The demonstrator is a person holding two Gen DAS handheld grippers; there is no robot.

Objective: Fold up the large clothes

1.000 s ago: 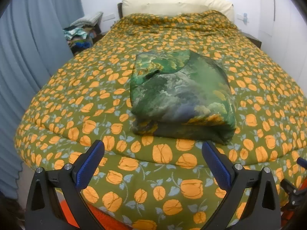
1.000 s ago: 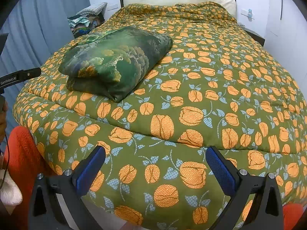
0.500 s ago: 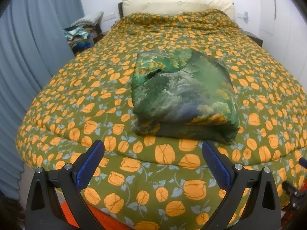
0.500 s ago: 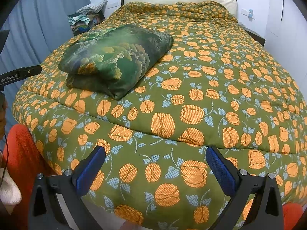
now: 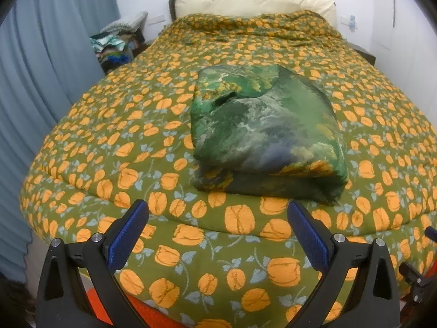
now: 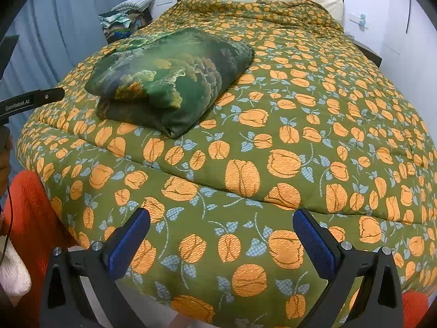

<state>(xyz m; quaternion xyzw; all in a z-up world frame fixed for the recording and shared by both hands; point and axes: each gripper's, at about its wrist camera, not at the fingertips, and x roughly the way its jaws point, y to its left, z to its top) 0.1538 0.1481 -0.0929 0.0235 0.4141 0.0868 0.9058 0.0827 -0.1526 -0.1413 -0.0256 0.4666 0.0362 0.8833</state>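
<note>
A green patterned garment (image 5: 266, 134) lies folded into a thick rectangular bundle on the bed's olive quilt with orange flowers (image 5: 123, 136). In the right wrist view the same bundle (image 6: 169, 79) sits toward the left side of the bed. My left gripper (image 5: 218, 229) hangs open in front of the bundle, short of the bed's near edge, with nothing between its blue pads. My right gripper (image 6: 221, 235) is open too, over the quilt's hanging front edge and well to the right of the bundle. The other gripper's black body (image 6: 30, 101) shows at the left edge of the right wrist view.
A cream pillow (image 5: 254, 0) lies against the headboard. A pile of clothes (image 5: 117, 43) sits on a stand left of the bed, beside blue curtains (image 5: 41, 68). White wall stands to the right. Orange-red fabric (image 6: 30, 218) shows below the bed's near edge.
Both grippers have drawn back and slightly up from the bed, so the bundle sits a little farther away in both views. The garment has not moved.
</note>
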